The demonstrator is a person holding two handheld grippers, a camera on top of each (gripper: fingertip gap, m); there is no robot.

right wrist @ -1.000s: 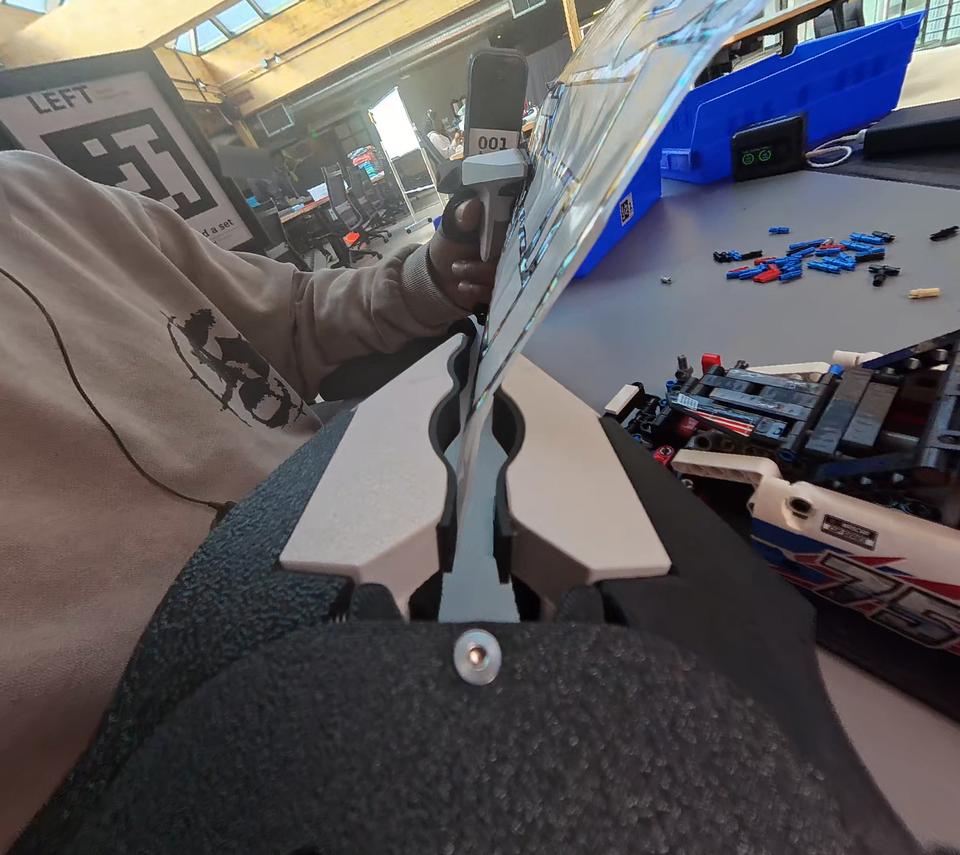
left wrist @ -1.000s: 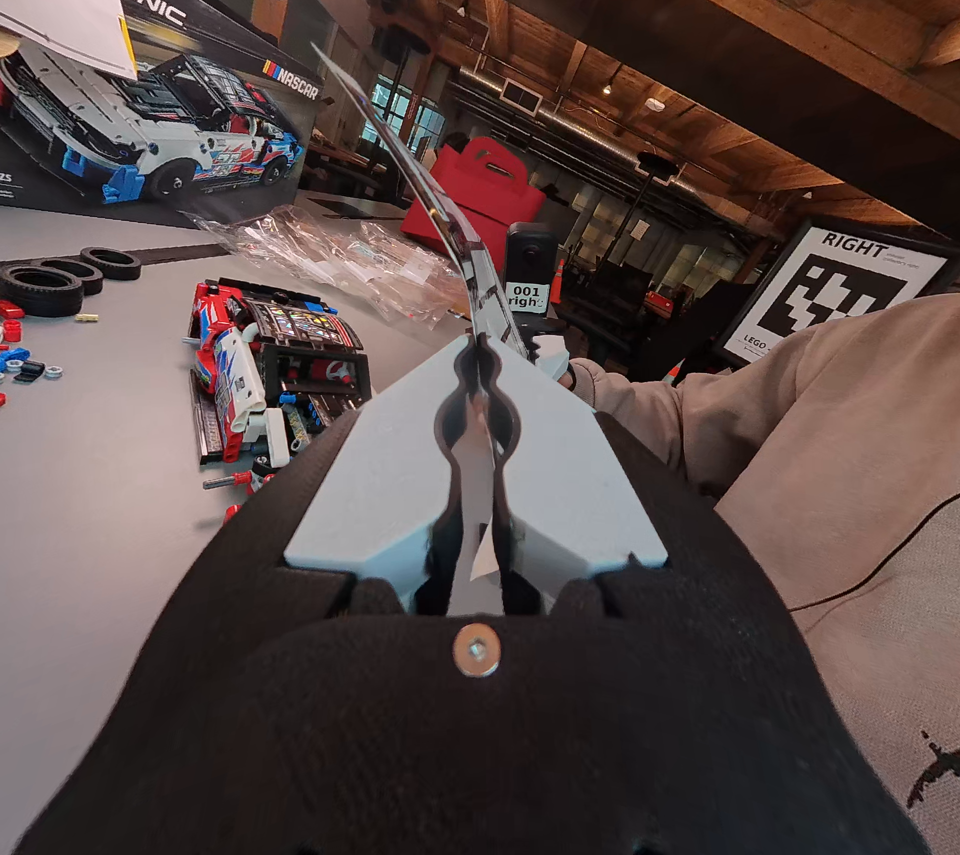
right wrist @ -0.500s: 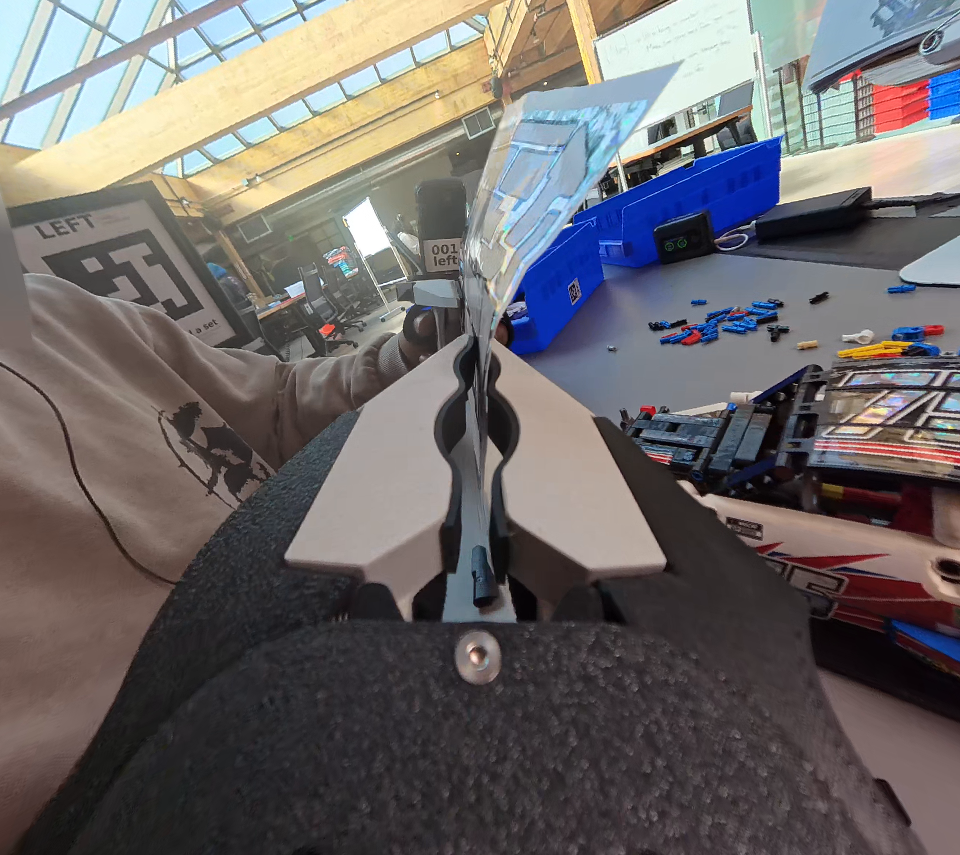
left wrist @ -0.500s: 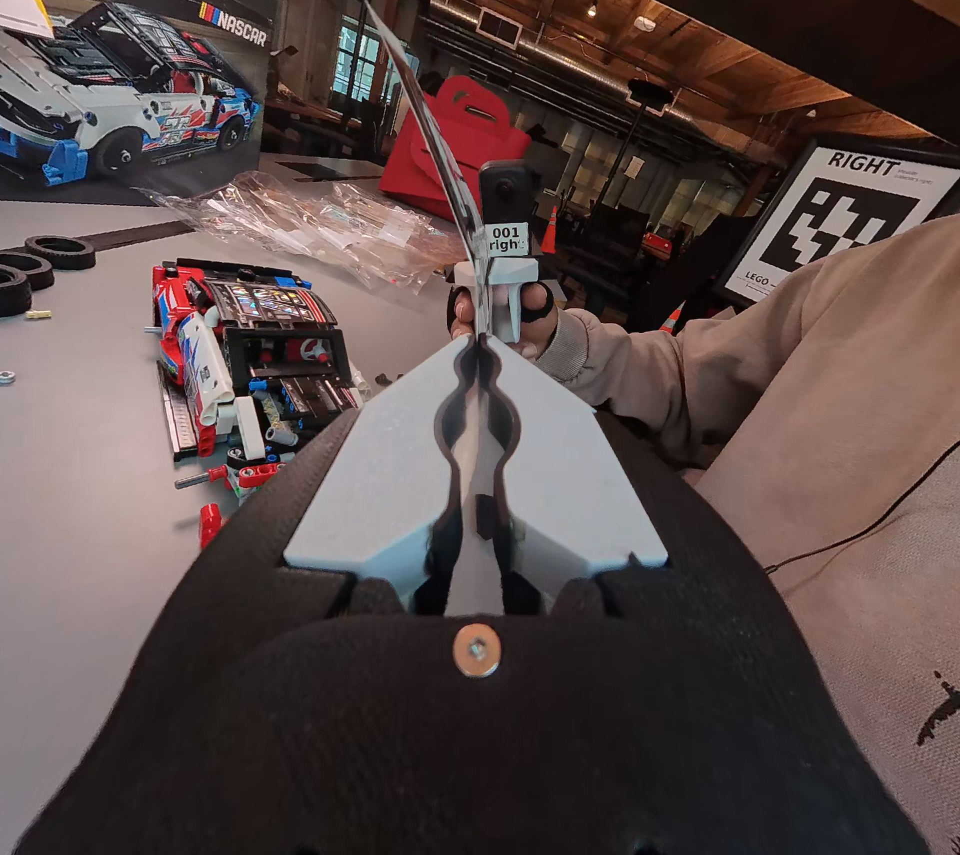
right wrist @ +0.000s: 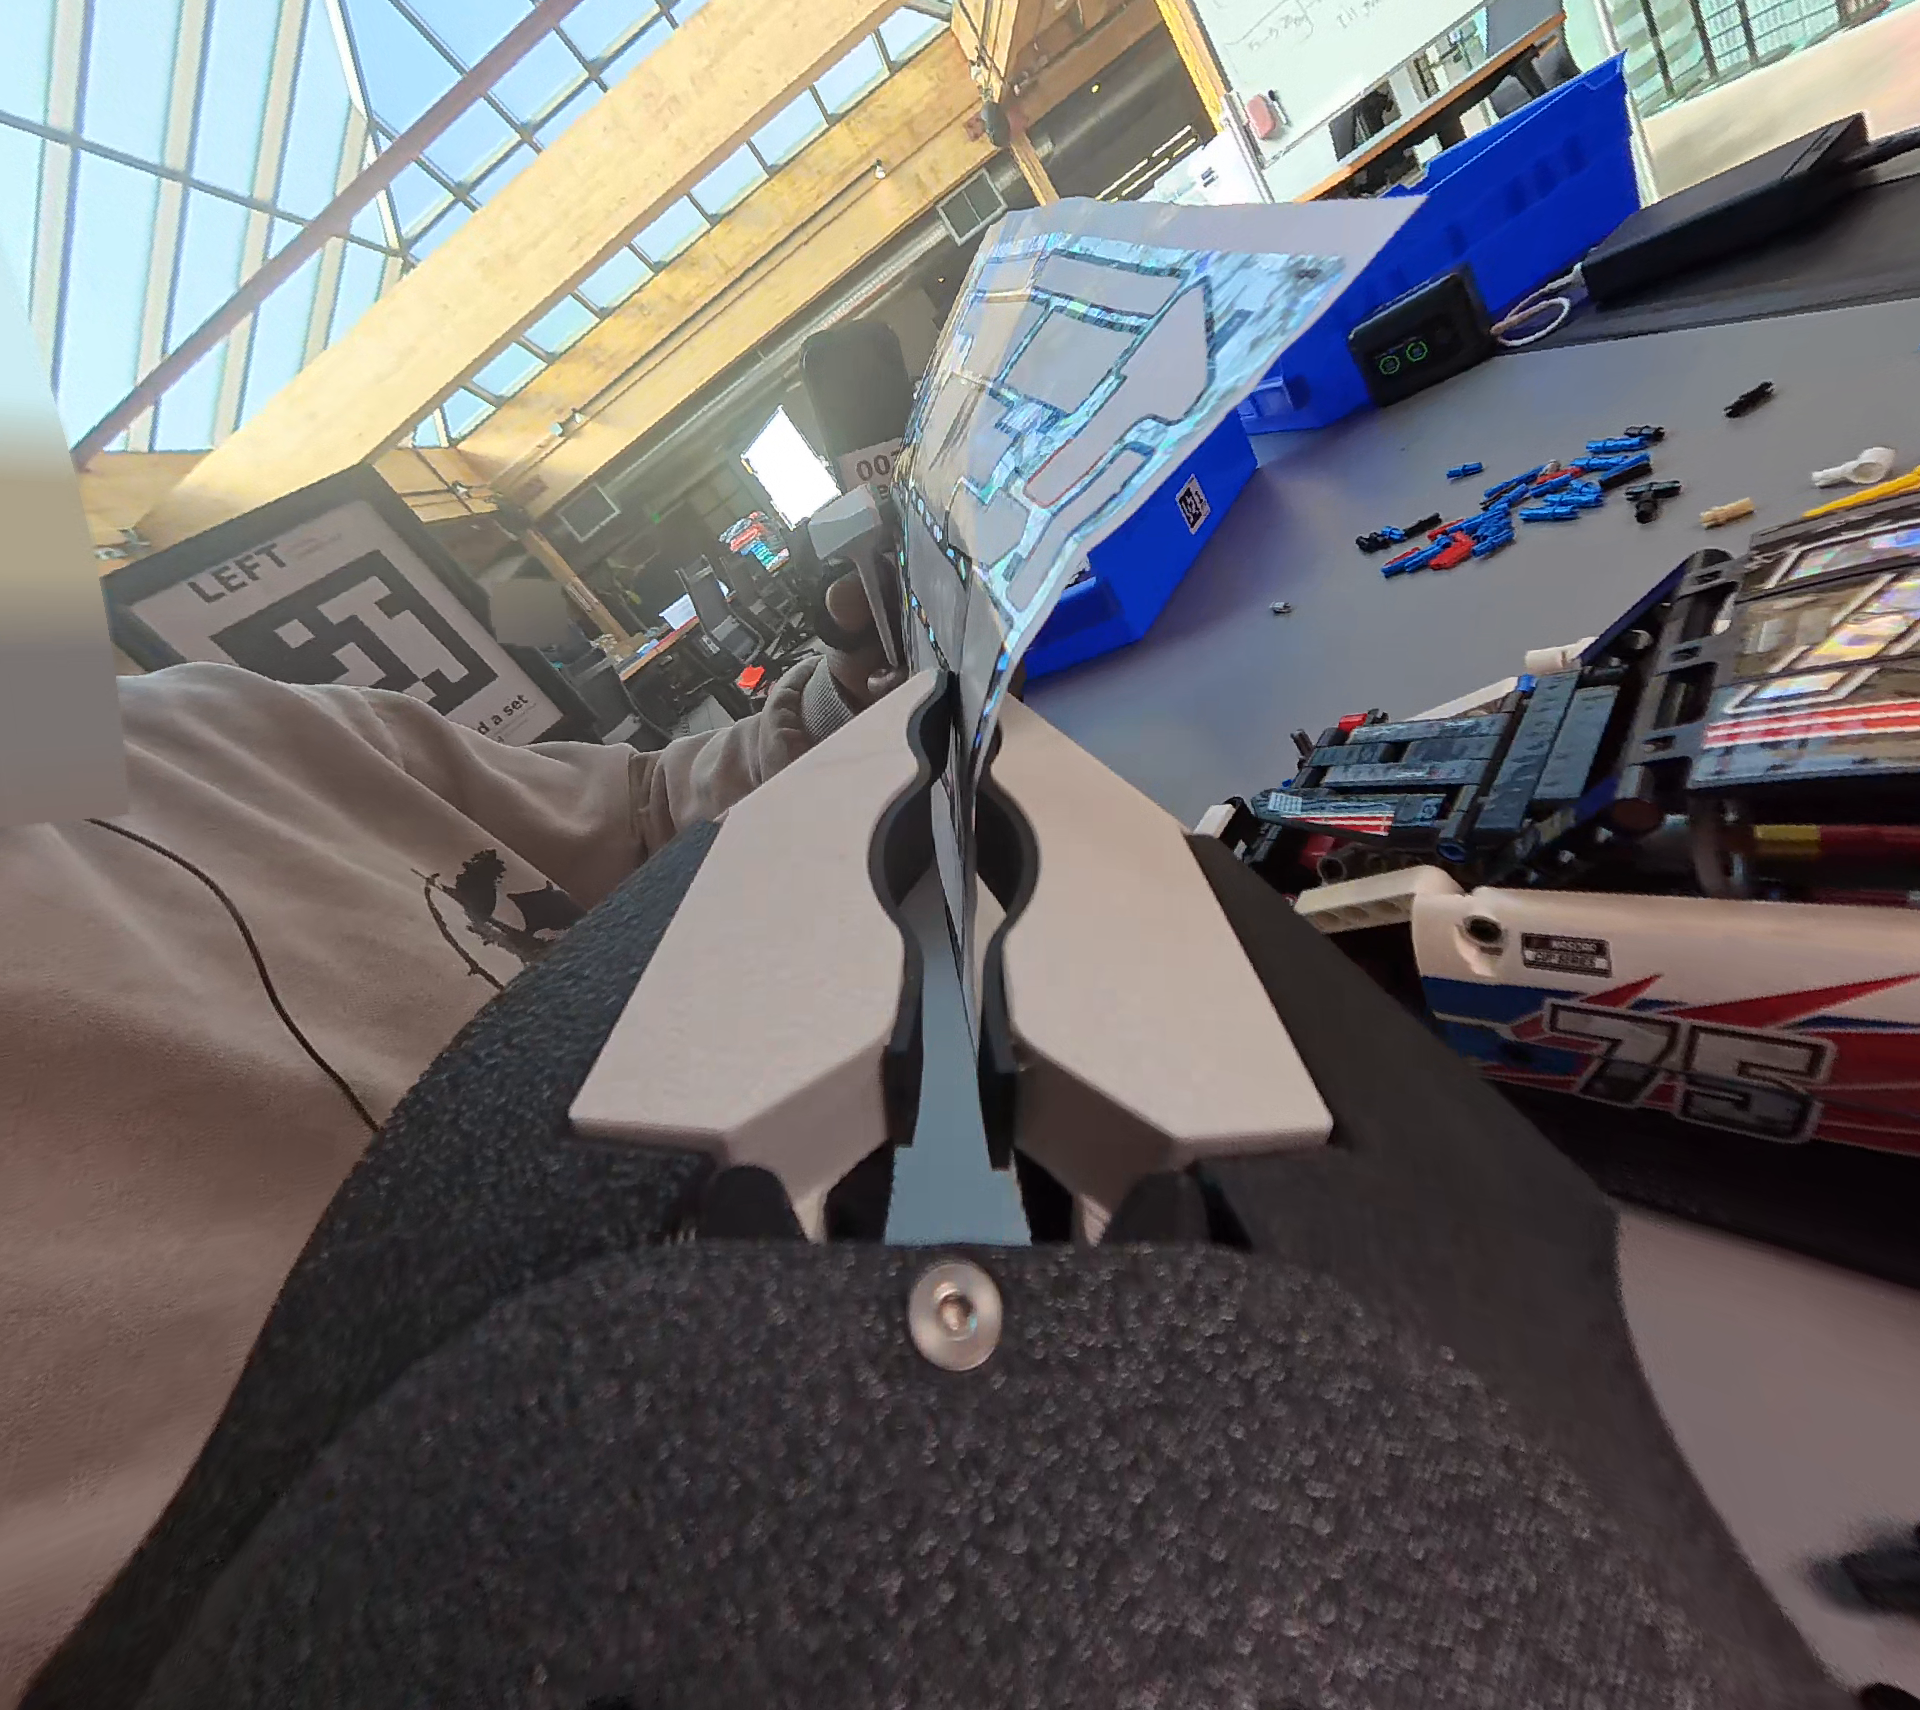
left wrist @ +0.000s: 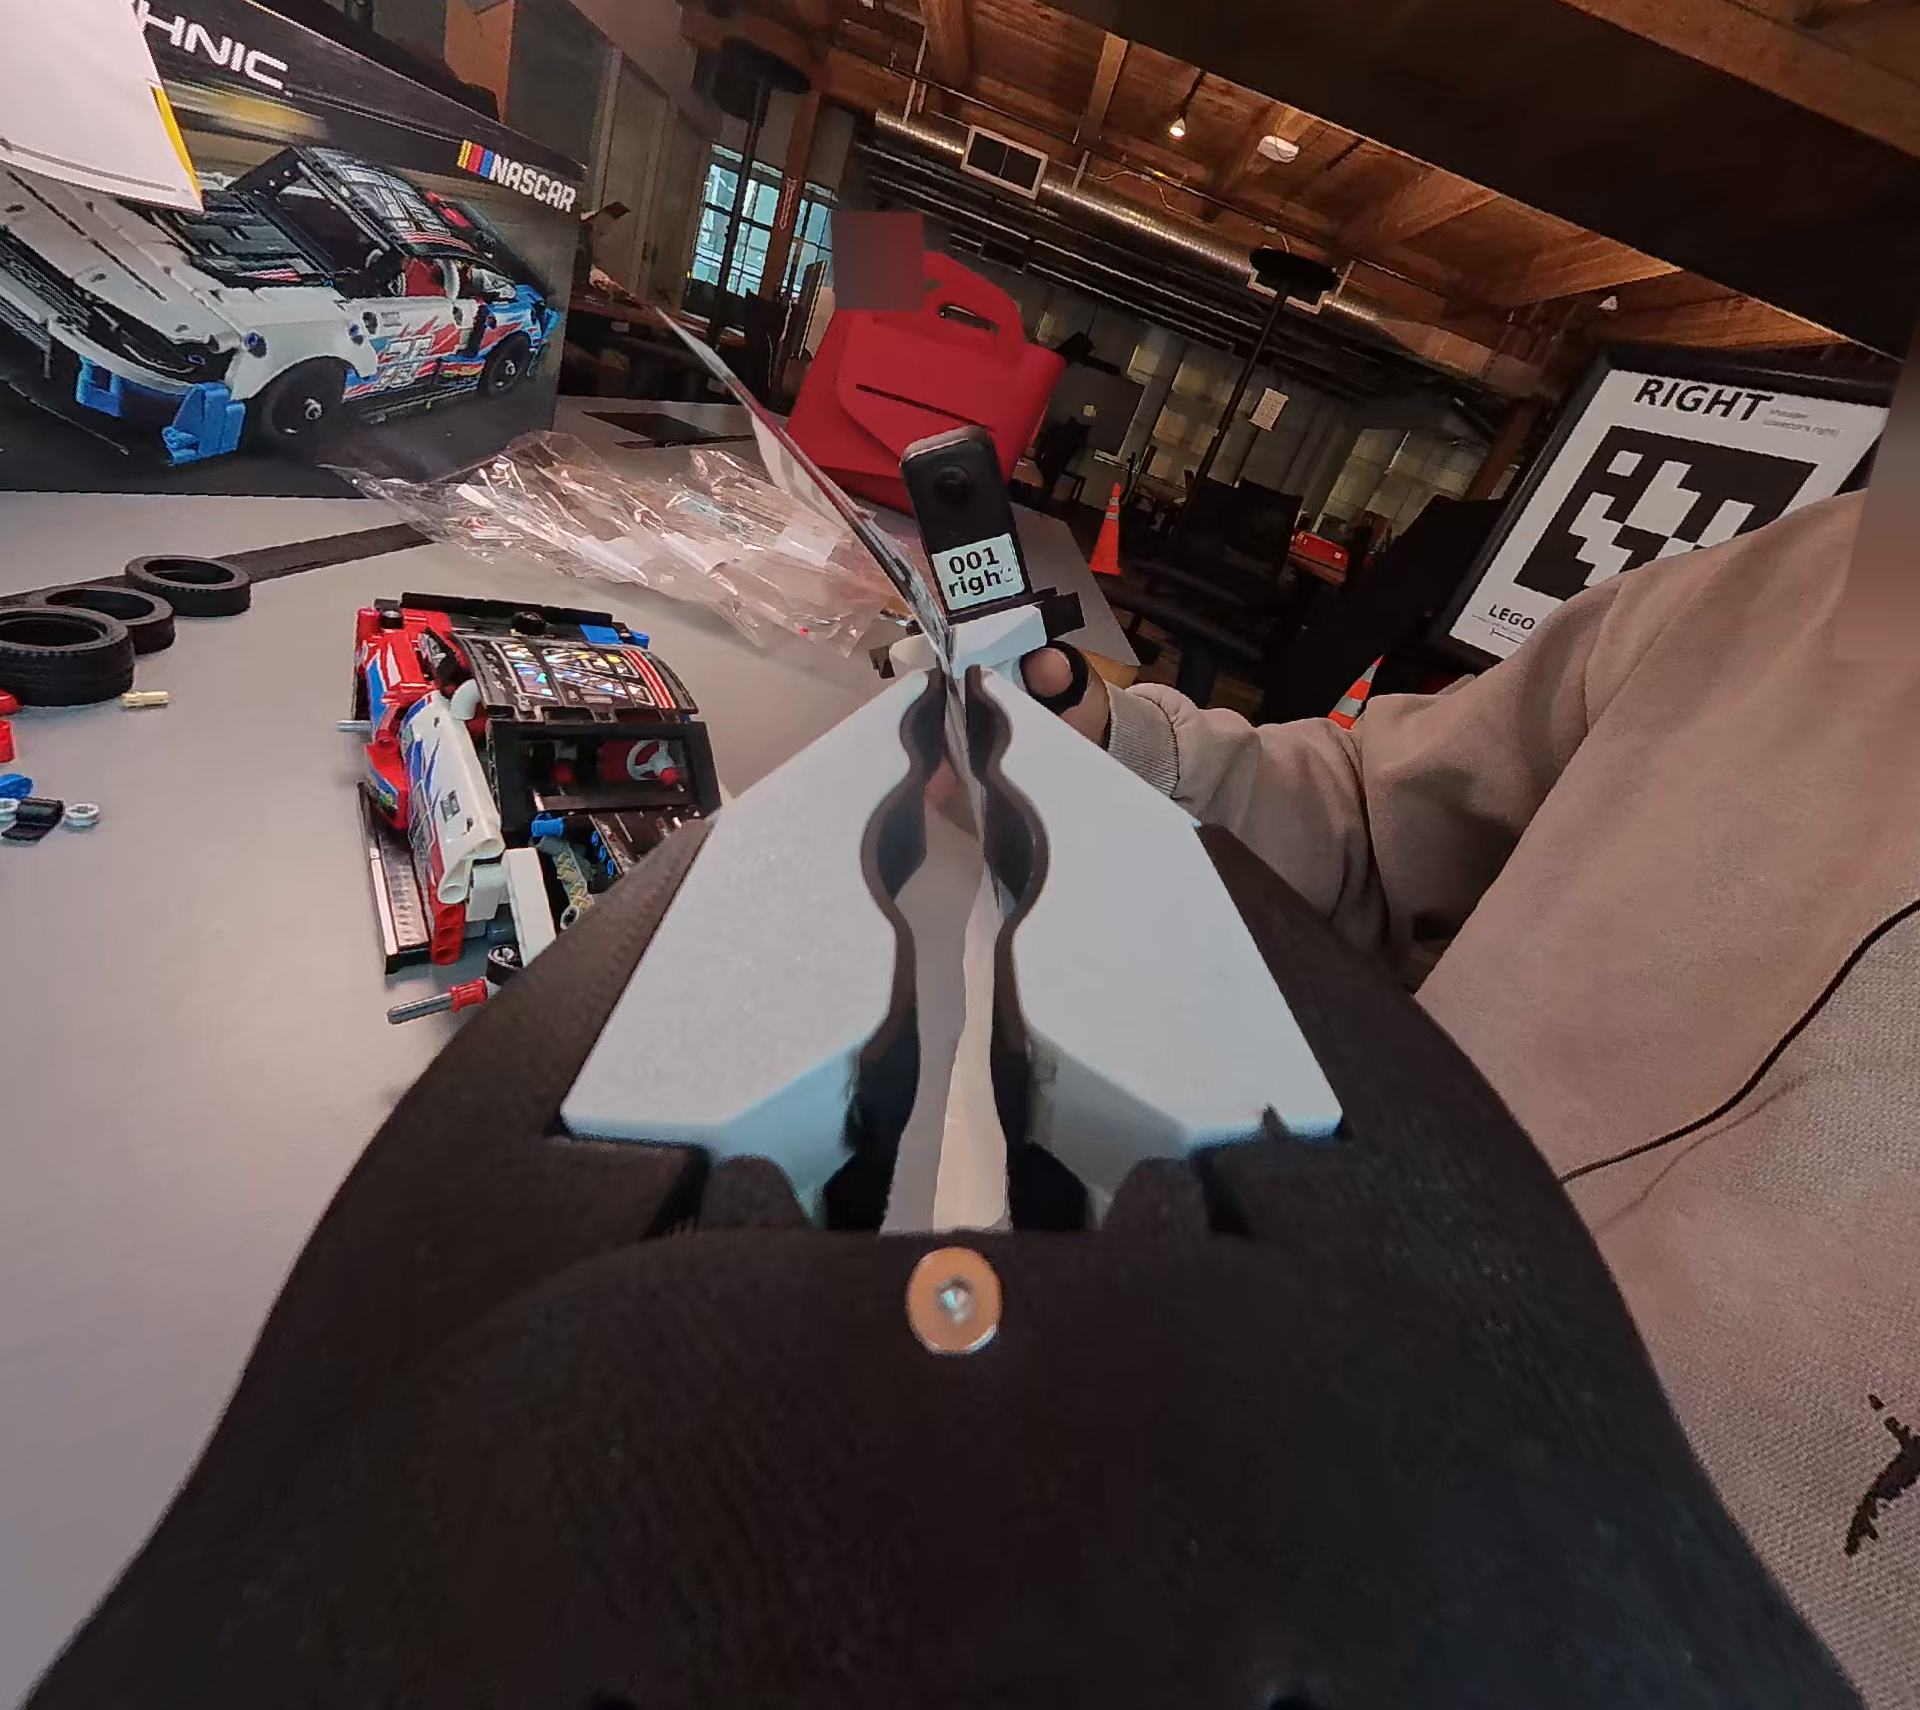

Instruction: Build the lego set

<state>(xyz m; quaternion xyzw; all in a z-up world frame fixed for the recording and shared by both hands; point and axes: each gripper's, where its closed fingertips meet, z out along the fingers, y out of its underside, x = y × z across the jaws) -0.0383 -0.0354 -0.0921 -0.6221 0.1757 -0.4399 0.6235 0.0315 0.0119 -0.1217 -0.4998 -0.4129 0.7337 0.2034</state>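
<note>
A shiny sticker sheet is held in the air between both grippers, which face each other. My left gripper is shut on one edge of the sheet, seen edge-on. My right gripper is shut on the opposite edge. The sheet bends over to the right in the right wrist view. The part-built red, white and blue lego car lies on the grey table left of the left gripper. It also shows in the right wrist view, right of the right gripper.
Black tyres and small loose parts lie at the far left. The set's box stands behind, with clear plastic bags beside it. Blue bins and scattered blue and red pins lie beyond the car. A person's beige sleeves cross between the grippers. The grippers' ends are close to 10 centimetres from one another.
Both grippers kept their hold and tilted. The sheet, upright half a second ago, now leans and bends over to the right in the right wrist view. The car has not moved.
</note>
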